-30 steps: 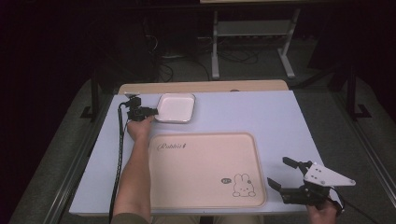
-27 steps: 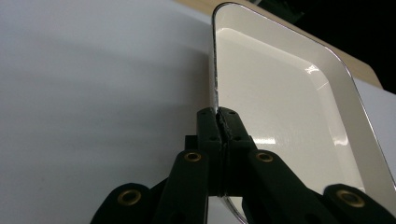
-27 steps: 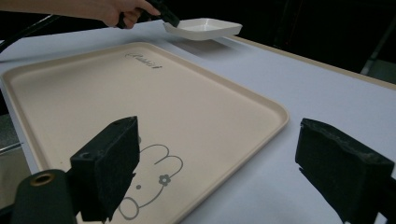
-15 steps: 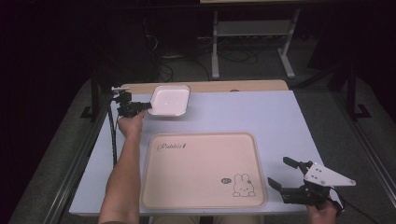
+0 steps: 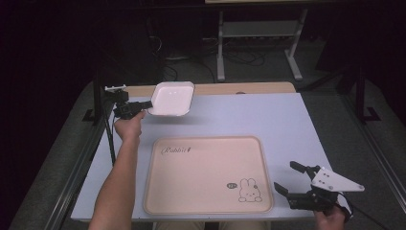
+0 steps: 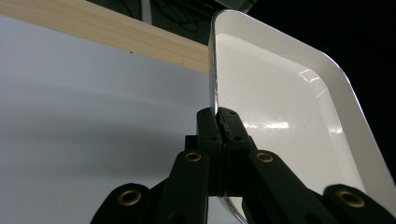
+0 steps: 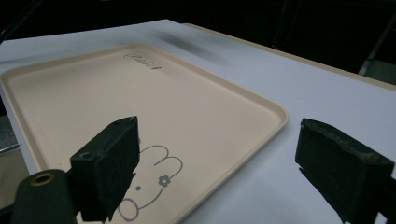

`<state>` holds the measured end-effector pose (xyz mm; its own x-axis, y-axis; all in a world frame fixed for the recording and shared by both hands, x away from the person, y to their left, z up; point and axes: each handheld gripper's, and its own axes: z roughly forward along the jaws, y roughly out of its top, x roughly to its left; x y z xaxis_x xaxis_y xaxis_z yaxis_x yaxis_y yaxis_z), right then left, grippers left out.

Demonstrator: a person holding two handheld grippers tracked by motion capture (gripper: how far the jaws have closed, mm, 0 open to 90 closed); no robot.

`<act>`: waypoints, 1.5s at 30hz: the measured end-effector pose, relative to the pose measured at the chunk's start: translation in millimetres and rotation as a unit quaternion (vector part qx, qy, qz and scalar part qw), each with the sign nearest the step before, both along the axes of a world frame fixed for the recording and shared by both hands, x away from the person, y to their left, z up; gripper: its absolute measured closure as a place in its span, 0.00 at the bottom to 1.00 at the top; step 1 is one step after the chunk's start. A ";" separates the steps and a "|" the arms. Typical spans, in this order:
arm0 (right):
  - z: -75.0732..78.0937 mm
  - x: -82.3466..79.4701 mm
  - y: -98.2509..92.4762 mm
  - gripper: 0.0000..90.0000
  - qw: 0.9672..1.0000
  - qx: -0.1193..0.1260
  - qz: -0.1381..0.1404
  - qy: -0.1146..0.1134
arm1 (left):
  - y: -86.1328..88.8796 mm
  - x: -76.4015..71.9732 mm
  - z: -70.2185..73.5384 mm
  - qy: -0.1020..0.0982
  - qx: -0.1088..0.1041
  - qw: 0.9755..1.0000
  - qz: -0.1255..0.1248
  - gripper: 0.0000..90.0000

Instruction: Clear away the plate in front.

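Tool (image 6: pixel 223 122) clamped on white dish (image 6: pixel 289 116) rim, above pale table (image 6: pixel 93 116).

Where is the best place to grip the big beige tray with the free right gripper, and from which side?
Probably its near right rim, approached from the right by the open right gripper. The beige tray lies flat; only its raised thin rim fits between the jaws.

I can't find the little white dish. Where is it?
In the high view the white dish is at the far left of the table, lifted off it, its edge pinched in the left gripper, beyond the beige tray.
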<state>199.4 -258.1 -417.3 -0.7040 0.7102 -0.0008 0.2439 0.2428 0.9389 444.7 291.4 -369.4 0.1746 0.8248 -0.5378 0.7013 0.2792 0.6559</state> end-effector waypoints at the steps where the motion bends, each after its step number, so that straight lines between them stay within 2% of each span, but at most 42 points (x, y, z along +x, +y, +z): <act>1: 0.4 -0.3 0.1 0.14 1.000 0.000 0.000 -0.003 | -0.2 -1.3 1.7 0.001 0.002 1.000 -0.002 0.99; 6: 0.9 -0.7 -0.3 0.14 1.000 0.002 0.000 -0.003 | -0.5 -10.8 9.2 -0.004 0.013 1.000 -0.010 0.99; 13: 1.2 -1.4 -0.8 0.14 1.000 0.004 0.001 -0.004 | 2.2 -27.4 18.9 -0.012 0.008 1.000 -0.011 0.99; 18: 1.0 -1.5 -1.1 0.14 1.000 0.004 -0.003 -0.004 | -1.5 -37.4 19.3 -0.021 -0.001 0.999 -0.024 0.99; 29: 0.8 -2.1 -1.2 0.14 1.000 0.004 -0.006 -0.004 | -15.8 -55.5 26.3 -0.024 0.001 0.999 -0.042 0.99; 45: 0.6 -2.2 -0.6 0.14 1.000 0.008 -0.002 -0.004 | -15.0 -84.8 22.4 -0.023 -0.005 0.999 -0.035 0.99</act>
<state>197.3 -258.6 -416.7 -0.7015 0.7126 0.0055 0.2377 0.2267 0.9445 359.8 276.4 -347.1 0.2571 0.8039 -0.5363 0.6880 0.2375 0.6858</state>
